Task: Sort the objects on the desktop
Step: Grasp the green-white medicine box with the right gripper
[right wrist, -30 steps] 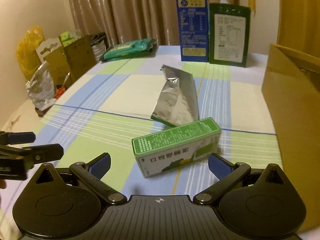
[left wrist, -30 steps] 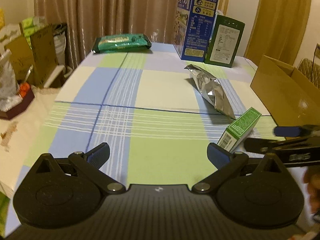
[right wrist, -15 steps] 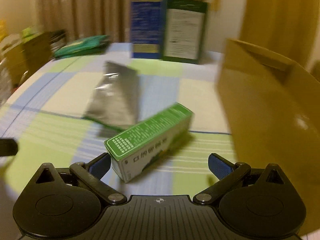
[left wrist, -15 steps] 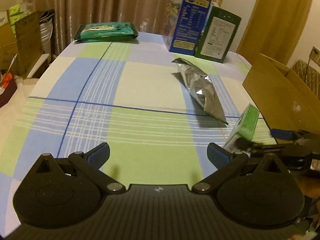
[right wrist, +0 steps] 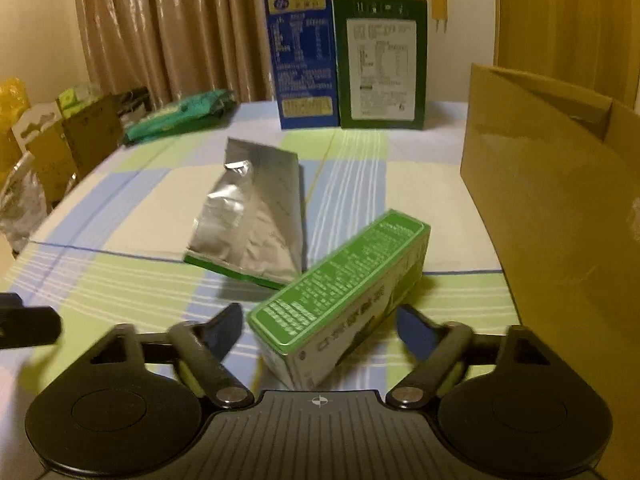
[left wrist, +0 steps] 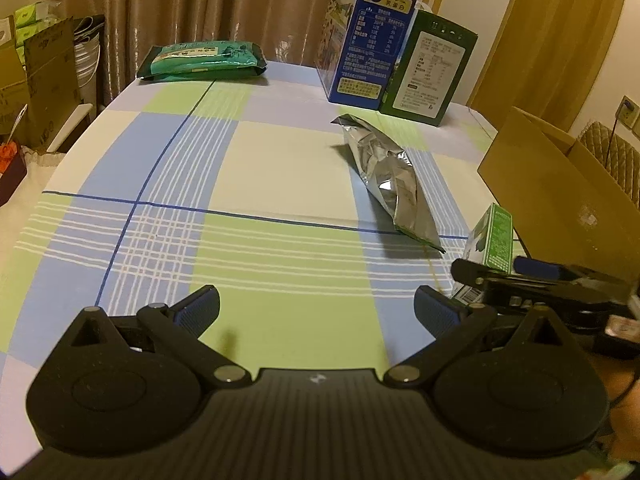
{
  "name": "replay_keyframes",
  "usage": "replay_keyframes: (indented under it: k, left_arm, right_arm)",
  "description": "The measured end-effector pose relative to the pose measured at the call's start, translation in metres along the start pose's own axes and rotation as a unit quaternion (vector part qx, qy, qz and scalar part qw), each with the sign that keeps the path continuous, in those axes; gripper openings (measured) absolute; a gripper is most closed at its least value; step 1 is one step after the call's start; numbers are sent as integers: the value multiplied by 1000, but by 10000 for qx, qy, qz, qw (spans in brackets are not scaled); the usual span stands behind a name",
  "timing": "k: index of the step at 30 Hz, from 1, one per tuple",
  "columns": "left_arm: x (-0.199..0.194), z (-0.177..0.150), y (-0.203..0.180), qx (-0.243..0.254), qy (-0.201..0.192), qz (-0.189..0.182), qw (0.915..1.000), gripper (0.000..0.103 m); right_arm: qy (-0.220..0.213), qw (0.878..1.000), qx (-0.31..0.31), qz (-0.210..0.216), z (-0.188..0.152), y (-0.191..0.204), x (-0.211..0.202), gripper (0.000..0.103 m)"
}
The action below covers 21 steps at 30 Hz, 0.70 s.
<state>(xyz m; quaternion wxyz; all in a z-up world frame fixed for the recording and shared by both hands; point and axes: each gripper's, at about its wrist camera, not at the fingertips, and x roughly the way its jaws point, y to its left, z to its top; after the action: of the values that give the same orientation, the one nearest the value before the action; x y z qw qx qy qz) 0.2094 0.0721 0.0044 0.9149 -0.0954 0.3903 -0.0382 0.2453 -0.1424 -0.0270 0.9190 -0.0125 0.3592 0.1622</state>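
Green plaid cloth [left wrist: 280, 312] lay under our left gripper [left wrist: 316, 312], jaws spread wide and empty. At one o'clock from it lay one foil bag [left wrist: 388, 184]; at eleven, one teal pack [left wrist: 200, 60]; at twelve, two tall cartons [left wrist: 372, 32]. Our right gripper [right wrist: 320, 328] had just been closing around the one small green box [right wrist: 340, 300], its pads not yet clearly pressing it. The box sat beside the brown carton [right wrist: 560, 220] at three o'clock. We judged sorting barely begun: nothing visibly binned.
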Motion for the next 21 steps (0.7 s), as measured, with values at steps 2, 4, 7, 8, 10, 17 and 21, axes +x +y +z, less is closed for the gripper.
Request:
replay_keyframes:
  k: [2, 4, 7, 8, 10, 17, 21]
  left_arm:
    - [3, 2, -1, 3, -13, -23, 10000, 101]
    - [6, 4, -4, 30, -22, -32, 10000, 101]
    - [12, 9, -9, 25, -40, -99, 9999, 101]
    - [14, 11, -11, 30, -43, -139, 9999, 101]
    - [18, 15, -16, 64, -63, -199, 9998, 101]
    - [38, 24, -28, 121, -88, -277, 9995, 100]
    - [57, 31, -33, 40, -89, -388, 9992, 94]
  right_arm:
    - [-12, 10000, -26, -65, 1, -2, -1, 61]
    - [-47, 9999, -69, -125, 0, -3, -3, 58]
    - [-106, 9995, -178, -244, -1, -4, -5, 54]
    - [-155, 9991, -233, -311, -1, -4, -5, 51]
    - [-241, 9984, -329, -392, -2, -6, -7, 47]
    - [-427, 9964, -449, -572, 5, -23, -4, 28]
    - [-461, 9971, -349, -503, 3, -29, -6, 27]
